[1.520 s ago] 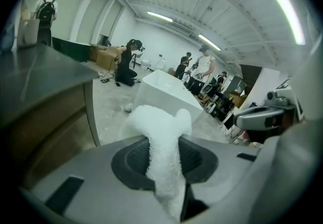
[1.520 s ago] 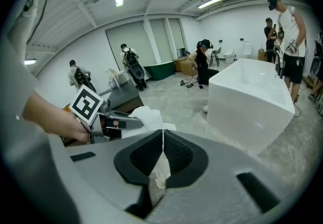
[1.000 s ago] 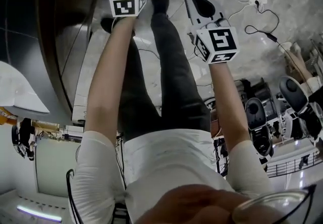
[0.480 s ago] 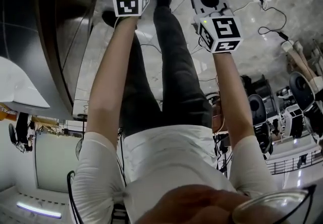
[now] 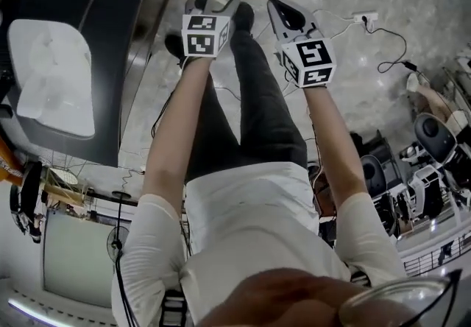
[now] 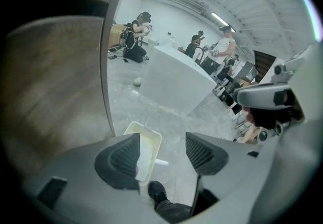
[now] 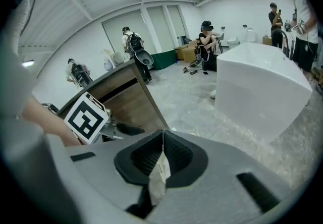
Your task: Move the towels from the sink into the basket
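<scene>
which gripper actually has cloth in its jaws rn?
The right gripper: its jaws are shut on a strip of white cloth. On the left gripper the jaws stand apart, nothing between them, and have just been closing.

my left forearm (image 5: 173,134) and right forearm (image 5: 331,141) reach out ahead of me side by side, bare below the short white sleeves (image 5: 147,252). my left gripper (image 6: 161,155) points forward and down, with its marker cube (image 5: 204,34) at my wrist. its jaws stand apart with nothing between them, and they have just been closing a little. my right gripper (image 7: 162,153) sits just beside it, tilted down much the same way. its jaws are pressed together on a thin pale strip (image 7: 159,180) that hangs from them.
</scene>
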A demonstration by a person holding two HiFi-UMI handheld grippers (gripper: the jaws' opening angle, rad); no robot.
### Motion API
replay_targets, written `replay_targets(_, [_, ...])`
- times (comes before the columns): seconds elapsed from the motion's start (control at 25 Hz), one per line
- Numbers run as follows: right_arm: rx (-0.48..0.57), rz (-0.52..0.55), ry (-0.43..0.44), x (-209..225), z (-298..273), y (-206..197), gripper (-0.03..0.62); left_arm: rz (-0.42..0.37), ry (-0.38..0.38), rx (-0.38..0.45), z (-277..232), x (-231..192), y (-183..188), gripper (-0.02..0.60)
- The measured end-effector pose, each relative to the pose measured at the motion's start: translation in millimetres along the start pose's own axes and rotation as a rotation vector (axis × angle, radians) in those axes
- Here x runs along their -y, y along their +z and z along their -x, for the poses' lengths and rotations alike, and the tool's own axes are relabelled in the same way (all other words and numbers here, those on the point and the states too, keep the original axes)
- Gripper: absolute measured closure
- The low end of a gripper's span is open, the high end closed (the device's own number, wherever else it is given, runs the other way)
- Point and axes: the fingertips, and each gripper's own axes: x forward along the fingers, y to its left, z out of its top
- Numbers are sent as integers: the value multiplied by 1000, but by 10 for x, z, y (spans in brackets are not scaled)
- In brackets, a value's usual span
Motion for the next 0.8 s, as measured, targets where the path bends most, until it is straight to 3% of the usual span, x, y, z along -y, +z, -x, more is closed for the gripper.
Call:
replay_targets(0.28, [58,117,42,-503,636,870,591,35,39,92,1089,288,651,351])
replay_targets(0.56, [116,178,71,-1102,1459,1713,591,37,35,154,2385,674,1022,461])
replay_targets(0.8, [196,300,153,-1740,1958,2517,591,2,30,281,3414,895,1535,524])
